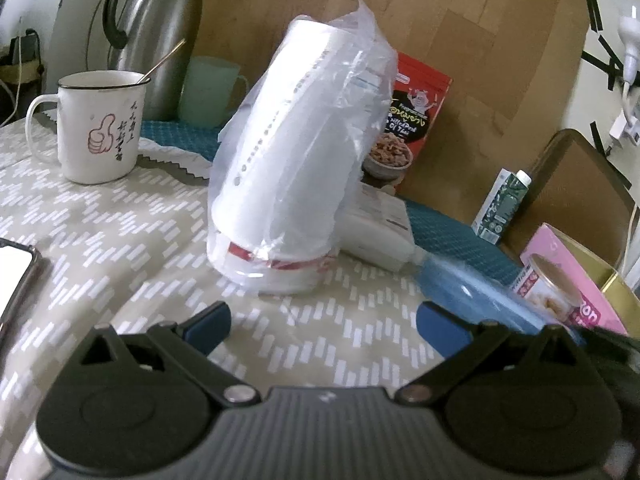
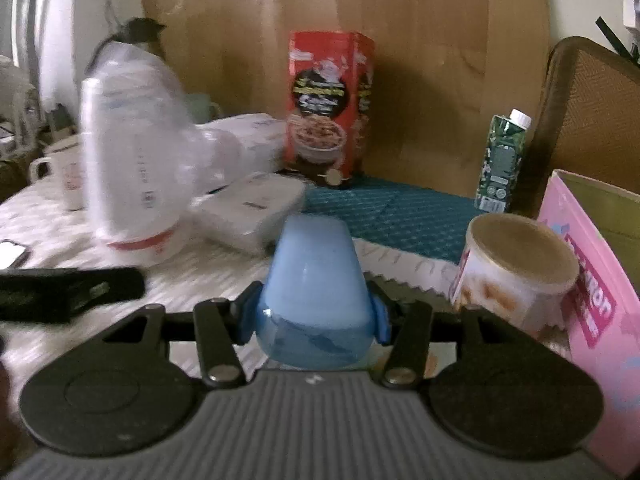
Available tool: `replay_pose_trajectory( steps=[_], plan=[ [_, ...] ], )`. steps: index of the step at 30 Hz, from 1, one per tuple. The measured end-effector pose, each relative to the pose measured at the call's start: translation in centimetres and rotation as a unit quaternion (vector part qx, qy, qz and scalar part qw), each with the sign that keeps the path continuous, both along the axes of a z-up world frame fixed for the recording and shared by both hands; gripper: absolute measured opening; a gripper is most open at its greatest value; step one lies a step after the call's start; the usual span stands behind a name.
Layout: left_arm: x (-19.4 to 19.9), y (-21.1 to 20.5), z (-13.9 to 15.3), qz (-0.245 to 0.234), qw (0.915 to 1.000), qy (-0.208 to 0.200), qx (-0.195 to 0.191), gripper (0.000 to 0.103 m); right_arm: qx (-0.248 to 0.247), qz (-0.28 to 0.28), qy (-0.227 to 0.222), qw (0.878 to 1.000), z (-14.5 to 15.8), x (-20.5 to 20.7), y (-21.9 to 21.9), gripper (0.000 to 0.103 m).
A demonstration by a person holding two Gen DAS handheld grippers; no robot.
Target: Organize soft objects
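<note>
My right claw (image 2: 314,316) pinches the blue bottle (image 2: 314,280); left claw (image 1: 323,326) spread before the bagged cups (image 1: 296,160), probably light, crushable; grip low.

Left gripper (image 1: 323,322) is held low at bottom centre of its frame, jaws spread wide, blue pads (image 1: 210,326) well apart, nothing gripped between them. Right gripper (image 2: 314,318) is held level at lower centre, jaws drawn in, pads (image 2: 382,318) pressed on both sides of a blue bottle (image 2: 314,292).
</note>
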State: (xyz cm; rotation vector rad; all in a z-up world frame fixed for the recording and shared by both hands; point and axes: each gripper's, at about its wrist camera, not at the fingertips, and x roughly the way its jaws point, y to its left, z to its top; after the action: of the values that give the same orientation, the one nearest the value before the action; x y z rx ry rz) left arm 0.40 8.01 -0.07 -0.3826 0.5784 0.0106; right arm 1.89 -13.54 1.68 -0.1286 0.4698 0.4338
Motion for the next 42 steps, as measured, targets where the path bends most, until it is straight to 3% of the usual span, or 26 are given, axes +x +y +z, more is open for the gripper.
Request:
replay_pose_trajectory(
  steps=[4,8,11,13,18,26,42],
  plan=[
    [0.1,-0.1,0.0,-0.002,1.0,0.003,0.005,0.102,0.006,0.039,-0.002,0.999,0.3,-4.2,-1.7,0.056],
    [0.1,-0.9,0.1,-0.017,0.9994,0.008,0.028,0.102,-0.029,0.097,-0.001,0.995,-0.8,-8.6,-2.9,0.056],
    [0.5,-1.9,0.1,-0.016,0.9979,0.02,0.06,0.102,-0.05,0.09,0.003,0.995,-2.0,-10.5,-4.3,0.056],
    [0.7,-2.6,0.1,-0.015,0.9958,0.029,0.085,0.102,-0.06,0.063,-0.001,0.996,-2.7,-11.0,-5.3,0.059],
    [1.0,-3.9,-0.1,-0.013,0.9903,0.047,0.13,0.102,-0.03,0.024,0.003,0.999,-3.0,-10.7,-7.3,0.067],
    [1.6,-4.5,-0.4,-0.013,0.9836,0.065,0.168,0.102,-0.012,0.022,-0.004,1.0,-3.4,-11.8,-8.3,0.075],
    [1.7,-4.5,-0.6,-0.014,0.9828,0.067,0.172,0.103,0.015,0.025,0.001,1.0,-3.5,-11.6,-9.2,0.076]
  ],
)
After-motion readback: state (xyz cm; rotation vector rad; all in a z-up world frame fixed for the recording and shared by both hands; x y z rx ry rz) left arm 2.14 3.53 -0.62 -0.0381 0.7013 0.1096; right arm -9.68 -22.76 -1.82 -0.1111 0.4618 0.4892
